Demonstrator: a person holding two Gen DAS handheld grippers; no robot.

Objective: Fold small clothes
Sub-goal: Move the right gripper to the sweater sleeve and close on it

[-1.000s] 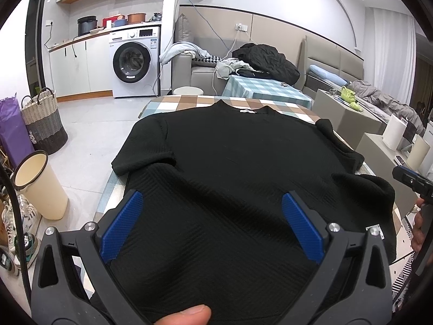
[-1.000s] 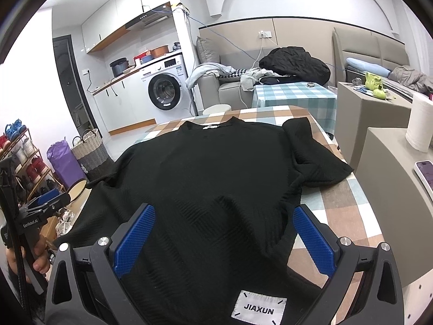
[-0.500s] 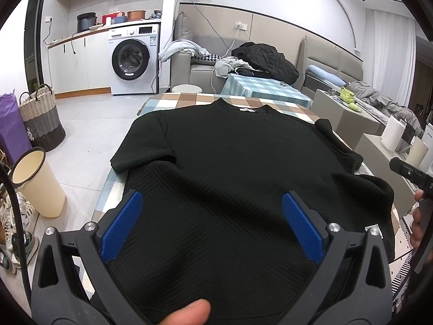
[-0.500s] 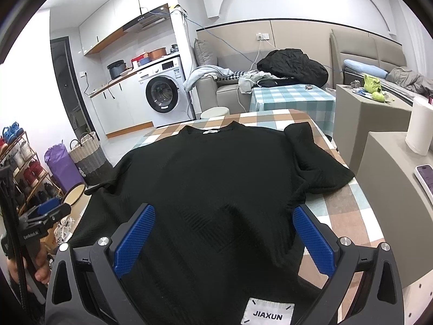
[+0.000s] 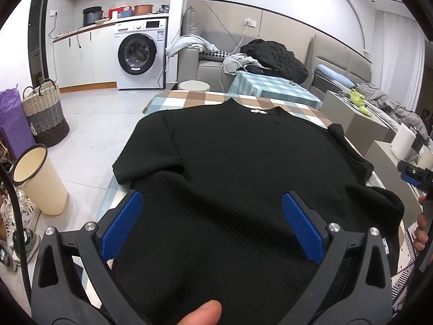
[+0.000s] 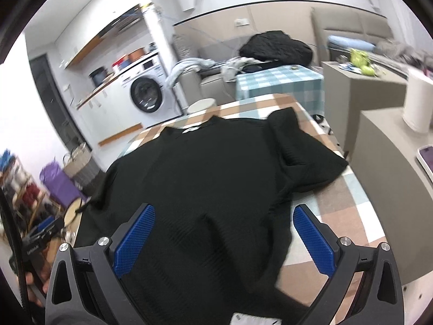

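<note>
Your left tool (image 5: pixel 212 226) and right tool (image 6: pixel 223 237) both gape wide, grasping nothing, above the black sweater (image 5: pixel 243 168) (spread on the checked worktop (image 6: pixel 349 205)).

A white washing machine (image 5: pixel 139 57) stands by the far wall, with pots (image 5: pixel 92 15) on the counter beside it. A woven basket (image 5: pixel 46 113) sits on the floor next to a purple bag (image 5: pixel 12 124). Closer in stands a cream bin (image 5: pixel 40 181), and shoes (image 5: pixel 19 224) lie near it. A grey sofa (image 5: pixel 205 67) holds a heap of clothes, and a black jacket (image 5: pixel 273 55) lies next to it. A small table has a blue checked cloth (image 5: pixel 268 89). A round white stool (image 5: pixel 193 86) stands in front of the sofa. A white paper roll (image 6: pixel 418 100) stands on a grey cabinet (image 6: pixel 384 146), and a phone (image 6: pixel 426 157) lies near the roll.
</note>
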